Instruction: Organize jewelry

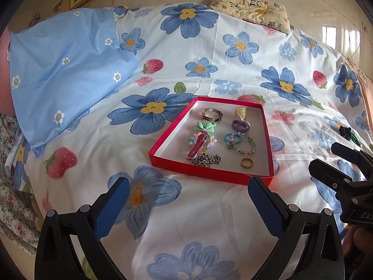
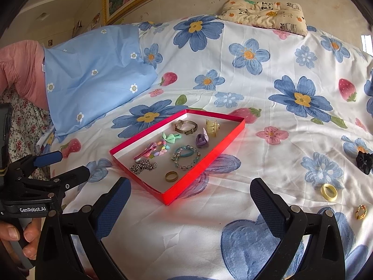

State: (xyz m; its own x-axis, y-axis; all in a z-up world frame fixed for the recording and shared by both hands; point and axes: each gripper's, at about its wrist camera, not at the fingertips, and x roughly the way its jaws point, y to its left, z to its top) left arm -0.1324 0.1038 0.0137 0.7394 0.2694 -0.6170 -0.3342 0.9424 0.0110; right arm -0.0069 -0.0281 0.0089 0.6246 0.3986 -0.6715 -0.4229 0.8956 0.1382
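A red shallow box (image 1: 172,166) (image 2: 191,182) lies on the flowered bedsheet and holds several pieces: a gold ring (image 1: 246,163) (image 2: 171,176), a silver chain (image 1: 206,159) (image 2: 142,165), a beaded bracelet (image 1: 242,143) (image 2: 186,157), a bangle (image 1: 211,114) (image 2: 185,126), a green bow (image 1: 205,126) and a yellow claw clip (image 2: 212,126). My left gripper (image 1: 188,197) is open and empty just before the box. My right gripper (image 2: 190,198) is open and empty at the box's near corner. Outside the box to the right lie a yellow ring-shaped band (image 2: 329,191), a small gold piece (image 2: 360,211) and a black scrunchie (image 2: 364,162) (image 1: 345,132).
A blue pillow (image 1: 65,70) (image 2: 93,74) lies at the left, a panda-print pillow (image 1: 251,9) (image 2: 265,15) at the far side by the wall. The right gripper shows at the right edge of the left wrist view (image 1: 331,163); the left one shows at the left of the right wrist view (image 2: 63,163).
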